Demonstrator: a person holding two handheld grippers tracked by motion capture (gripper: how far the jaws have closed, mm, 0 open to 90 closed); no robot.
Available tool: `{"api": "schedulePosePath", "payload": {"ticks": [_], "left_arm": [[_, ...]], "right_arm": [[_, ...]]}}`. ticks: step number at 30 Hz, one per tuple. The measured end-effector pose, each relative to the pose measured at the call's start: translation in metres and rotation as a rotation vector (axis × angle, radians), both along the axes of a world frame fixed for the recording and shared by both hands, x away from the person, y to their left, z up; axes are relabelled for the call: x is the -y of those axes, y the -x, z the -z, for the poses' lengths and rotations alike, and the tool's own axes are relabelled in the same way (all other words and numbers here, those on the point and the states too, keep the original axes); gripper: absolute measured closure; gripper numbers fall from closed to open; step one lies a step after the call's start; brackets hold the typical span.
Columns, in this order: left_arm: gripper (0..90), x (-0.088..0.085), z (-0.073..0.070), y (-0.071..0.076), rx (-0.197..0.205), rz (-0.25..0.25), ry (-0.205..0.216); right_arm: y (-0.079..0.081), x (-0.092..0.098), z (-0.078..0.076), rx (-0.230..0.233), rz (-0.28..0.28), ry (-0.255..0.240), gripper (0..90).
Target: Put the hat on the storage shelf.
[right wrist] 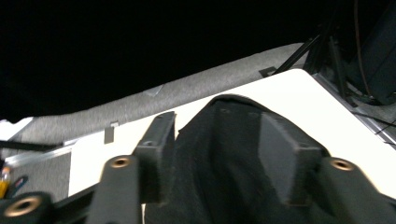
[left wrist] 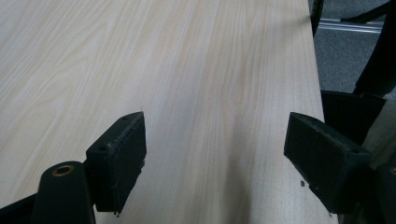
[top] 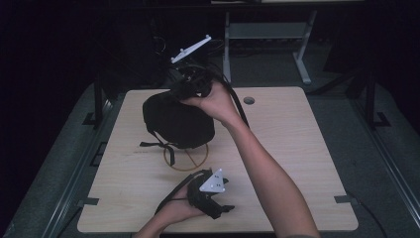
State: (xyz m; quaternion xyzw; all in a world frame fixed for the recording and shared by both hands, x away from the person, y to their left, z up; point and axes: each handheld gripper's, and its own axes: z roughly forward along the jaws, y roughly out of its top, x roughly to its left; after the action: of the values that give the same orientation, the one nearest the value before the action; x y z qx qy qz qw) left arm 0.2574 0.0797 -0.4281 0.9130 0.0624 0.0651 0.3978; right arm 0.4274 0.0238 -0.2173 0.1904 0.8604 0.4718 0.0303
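On a pale wooden tabletop (top: 297, 148), a black cap (top: 176, 121) sat toward the far left, covering part of a thin ring marking (top: 195, 163) on the wood, with its black straps (top: 158, 146) trailing out to the near left. The person's right hand (top: 213, 101) reached across from the near edge and held the right gripper (top: 190, 84) at the cap's far top, the grey three-cornered plate (top: 190, 48) angled above it. In the right gripper view, the cap's black fabric (right wrist: 224, 154) bulged up between the two jaws, which stood partly apart on either side of it; whether the pads pressed on the cloth could not be told. Near the front edge, the left hand (top: 173, 213) rested the left gripper (top: 220, 208) on the wood, well apart from the cap. In the left gripper view its jaws stood wide, with bare wood grain (left wrist: 210, 93) between them. A round hole (top: 249, 100) marked the tabletop's far side, beyond the person's forearm (top: 267, 178).
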Motion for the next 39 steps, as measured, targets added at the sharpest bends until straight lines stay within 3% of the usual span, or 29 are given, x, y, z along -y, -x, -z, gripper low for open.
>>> {"api": "schedulePosePath", "payload": {"ticks": [1, 4, 11, 21, 39], "left_arm": [[20.6, 0.000, 0.000, 0.000, -0.005, -0.005, 0.013], [20.6, -0.001, -0.001, -0.001, -0.022, -0.003, 0.028], [20.5, -0.003, 0.001, -0.002, -0.031, -0.018, 0.024], [20.0, -0.001, 0.003, -0.002, -0.041, -0.024, 0.028], [19.6, -0.003, 0.005, -0.005, -0.048, -0.033, 0.029]], "right_arm": [[0.001, 0.009, 0.000, -0.006, 0.010, -0.026, 42.7], [0.003, 0.018, 0.000, -0.003, 0.020, -0.036, 40.0], [0.011, 0.061, 0.003, 0.002, 0.065, -0.075, 31.4], [0.020, 0.109, 0.013, 0.002, 0.123, -0.112, 28.6], [0.035, 0.159, 0.024, 0.000, 0.185, -0.102, 26.1]]}}
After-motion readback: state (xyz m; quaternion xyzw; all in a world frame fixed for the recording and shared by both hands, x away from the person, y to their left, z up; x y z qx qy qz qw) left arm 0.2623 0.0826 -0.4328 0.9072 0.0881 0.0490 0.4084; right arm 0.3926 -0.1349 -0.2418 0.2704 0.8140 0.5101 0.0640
